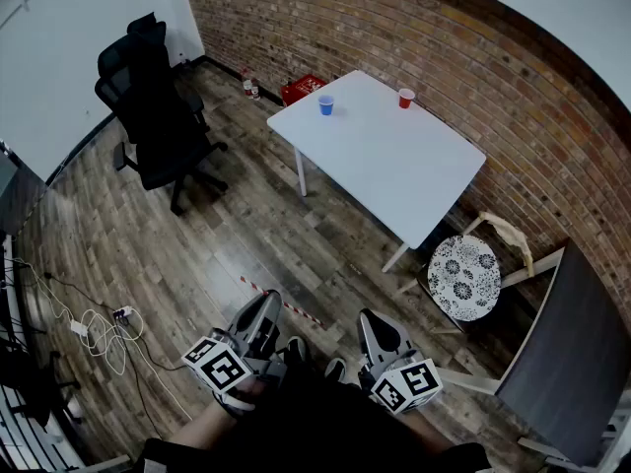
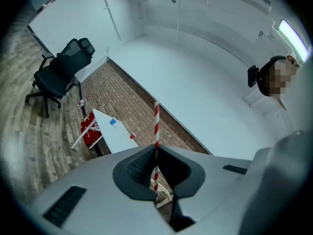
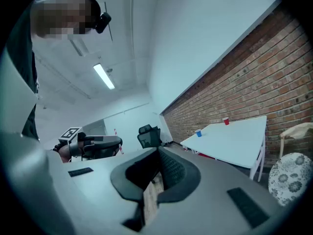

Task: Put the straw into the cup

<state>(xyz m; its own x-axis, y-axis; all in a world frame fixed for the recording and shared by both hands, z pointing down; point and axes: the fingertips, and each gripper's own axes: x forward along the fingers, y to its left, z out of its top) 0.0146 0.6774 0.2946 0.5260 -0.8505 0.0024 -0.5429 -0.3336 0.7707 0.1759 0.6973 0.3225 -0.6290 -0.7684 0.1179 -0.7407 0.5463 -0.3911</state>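
Note:
A red-and-white striped straw (image 1: 281, 302) is pinched crosswise in my left gripper (image 1: 268, 302), low in the head view above the wood floor. In the left gripper view the straw (image 2: 156, 131) stands up between the shut jaws of the gripper (image 2: 155, 173). My right gripper (image 1: 370, 318) is beside it, shut with nothing in it, as its own view shows (image 3: 156, 180). Far ahead, a white table (image 1: 394, 166) carries a blue cup (image 1: 325, 105) and a red cup (image 1: 405, 98). Both the blue cup (image 3: 198, 133) and the red cup (image 3: 225, 121) also show in the right gripper view.
A black office chair (image 1: 158, 106) stands at the left. A red crate (image 1: 304, 88) sits by the brick wall behind the table. A floral-seat stool (image 1: 463, 277) and a dark panel (image 1: 567, 363) are at the right. Cables (image 1: 99, 328) lie on the floor at the left.

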